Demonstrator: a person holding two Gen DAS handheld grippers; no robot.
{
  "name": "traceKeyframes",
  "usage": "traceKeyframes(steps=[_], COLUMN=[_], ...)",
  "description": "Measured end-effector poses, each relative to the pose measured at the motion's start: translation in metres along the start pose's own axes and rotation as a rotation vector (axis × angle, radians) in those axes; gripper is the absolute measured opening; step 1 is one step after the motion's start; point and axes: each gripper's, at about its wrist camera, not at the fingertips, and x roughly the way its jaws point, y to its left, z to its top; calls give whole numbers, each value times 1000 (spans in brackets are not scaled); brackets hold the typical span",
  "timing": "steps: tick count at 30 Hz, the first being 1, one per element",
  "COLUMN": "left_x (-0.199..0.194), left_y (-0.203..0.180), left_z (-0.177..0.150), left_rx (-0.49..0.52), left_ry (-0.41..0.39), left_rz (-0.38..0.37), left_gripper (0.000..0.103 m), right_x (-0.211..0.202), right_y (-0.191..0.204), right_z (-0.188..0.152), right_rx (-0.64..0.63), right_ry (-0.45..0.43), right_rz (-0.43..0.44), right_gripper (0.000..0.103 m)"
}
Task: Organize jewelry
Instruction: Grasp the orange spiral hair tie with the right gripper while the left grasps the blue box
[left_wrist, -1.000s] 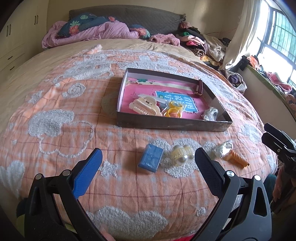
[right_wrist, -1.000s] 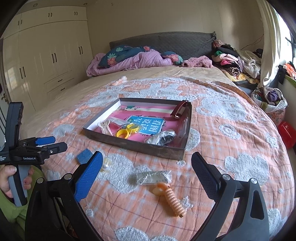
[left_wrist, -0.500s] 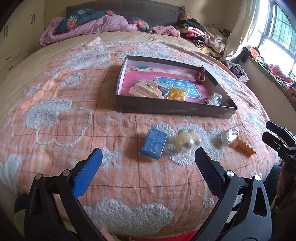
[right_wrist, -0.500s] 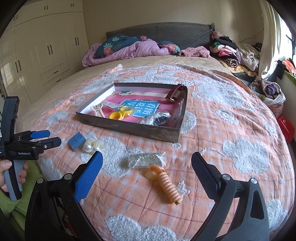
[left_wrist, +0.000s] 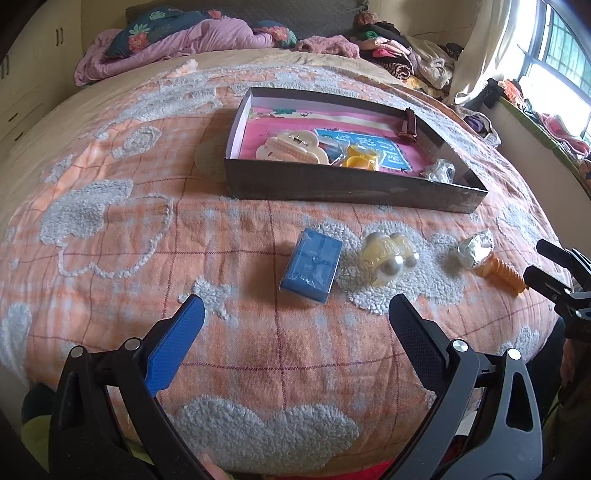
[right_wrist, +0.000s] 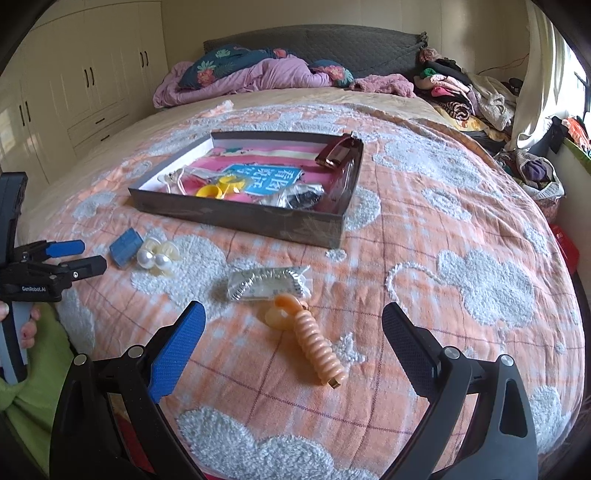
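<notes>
Jaws: left gripper (left_wrist: 295, 321) and right gripper (right_wrist: 291, 321) both spread wide, holding nothing, above the near edge of the bed (left_wrist: 110, 229).
Left of centre: blue box (left_wrist: 311, 264), pearl hair clip (left_wrist: 388, 256) just right of it.
Right: foil packet (right_wrist: 267, 282) touching orange spiral hair clip (right_wrist: 310, 338).
Far: dark tray (left_wrist: 351, 188) holding cream claw clip (left_wrist: 291, 146), yellow ring piece (left_wrist: 360, 160), other small items.

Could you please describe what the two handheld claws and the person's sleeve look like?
Both the left claw and the right claw have black frames with silver bolts, one blue textured finger and one black finger. The left claw's body reads "GenRobot.AI" over a grey handle. The sleeve is green.
</notes>
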Motion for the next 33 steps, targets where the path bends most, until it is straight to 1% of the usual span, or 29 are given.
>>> traceKeyframes(steps=[10,12,16,18,22,24,27,28,30,31,32,33], left_x=[10,12,16,20,23,26,29,30,31,32,33,33], left_y=[0,0,2,3,4,4,4,5,5,5,4,4], left_z=[0,1,2,4,6,6,8,9,9,9,9,9], left_rx=[0,-1,-4,-7,-8,-5,-5,-4,1,3,5,8], left_ry=[8,6,3,5,5,4,7,6,5,4,5,5], left_rz=[8,11,18,24,26,31,22,23,26,27,27,23], left_gripper=[93,93,93,93,93,93,93,93,93,91,89,85], right_x=[24,29,36,40,46,47,47,47,45,45,44,43], right_y=[-6,-8,-10,-10,-11,-13,-16,-17,-18,-18,-18,-17], right_z=[-12,-14,-16,-17,-21,-20,-21,-21,-21,-21,-21,-21], right_rx=[-26,-29,-39,-55,-70,-69,-53,-47,-41,-41,-39,-37], right_ry=[69,85,104,110,118,118,112,109,106,104,103,103], right_rz=[-41,-46,-57,-75,-86,-86,-82,-82,-78,-76,-71,-67], right_gripper=[94,92,92,86,83,75,65,64,55,52,45,42])
